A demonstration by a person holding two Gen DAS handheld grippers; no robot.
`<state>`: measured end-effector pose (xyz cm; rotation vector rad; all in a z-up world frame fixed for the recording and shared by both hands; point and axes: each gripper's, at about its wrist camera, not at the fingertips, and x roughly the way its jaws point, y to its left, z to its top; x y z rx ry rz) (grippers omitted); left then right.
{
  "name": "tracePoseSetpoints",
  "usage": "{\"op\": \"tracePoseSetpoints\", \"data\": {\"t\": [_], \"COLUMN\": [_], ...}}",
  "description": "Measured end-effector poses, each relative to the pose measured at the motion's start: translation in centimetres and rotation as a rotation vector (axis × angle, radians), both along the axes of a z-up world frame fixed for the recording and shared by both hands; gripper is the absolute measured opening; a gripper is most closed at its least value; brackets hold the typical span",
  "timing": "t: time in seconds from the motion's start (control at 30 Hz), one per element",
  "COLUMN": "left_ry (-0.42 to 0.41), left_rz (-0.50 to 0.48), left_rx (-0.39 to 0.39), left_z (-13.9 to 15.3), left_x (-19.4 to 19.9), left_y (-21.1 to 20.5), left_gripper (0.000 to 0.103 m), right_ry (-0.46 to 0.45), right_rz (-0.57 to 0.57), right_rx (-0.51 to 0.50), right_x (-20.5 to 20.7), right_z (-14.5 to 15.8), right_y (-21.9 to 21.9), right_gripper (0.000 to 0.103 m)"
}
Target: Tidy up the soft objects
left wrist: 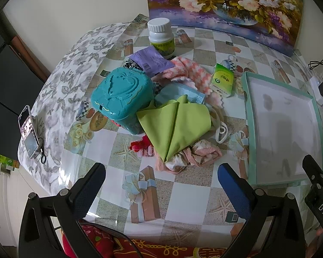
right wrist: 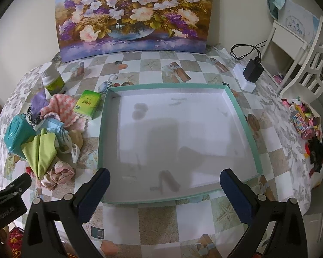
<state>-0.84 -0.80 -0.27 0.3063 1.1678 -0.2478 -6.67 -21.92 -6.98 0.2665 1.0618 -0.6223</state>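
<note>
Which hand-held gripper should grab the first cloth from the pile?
Left. The left hand-held gripper is open, facing the green cloth; the right hand-held gripper hangs open over the empty tray.

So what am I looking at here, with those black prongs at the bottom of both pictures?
Those prongs are the jaws of two handheld grippers; a person holds one in each hand. Each picture comes from a camera on one gripper, looking forward along its fingers. The left gripper faces a pile on the checked tablecloth: a folded lime-green cloth, a pink-and-white knitted cloth, a pink floral scrunchie, a teal plastic tub, a green tissue pack and a white pill bottle. The right gripper faces a shallow mint-edged cardboard tray with nothing in it. Both jaws stand open, holding nothing.
</note>
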Motion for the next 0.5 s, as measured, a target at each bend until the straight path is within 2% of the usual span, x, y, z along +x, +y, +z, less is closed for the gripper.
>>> {"op": "tracePoseSetpoints", "data": {"t": [0.5], "left_ry": [0.006], "left_rz": [-0.006], "left_rx": [0.008], "left_z": [-0.17], "left_x": [-0.07], "left_y": [-0.02], "left_gripper": [0.103], "right_ry": [0.012], "right_rz": [-0.006], "right_rx": [0.004], "right_x": [-0.16], "right_z": [-0.47], "right_y": [-0.26], "right_gripper": [0.103]}}
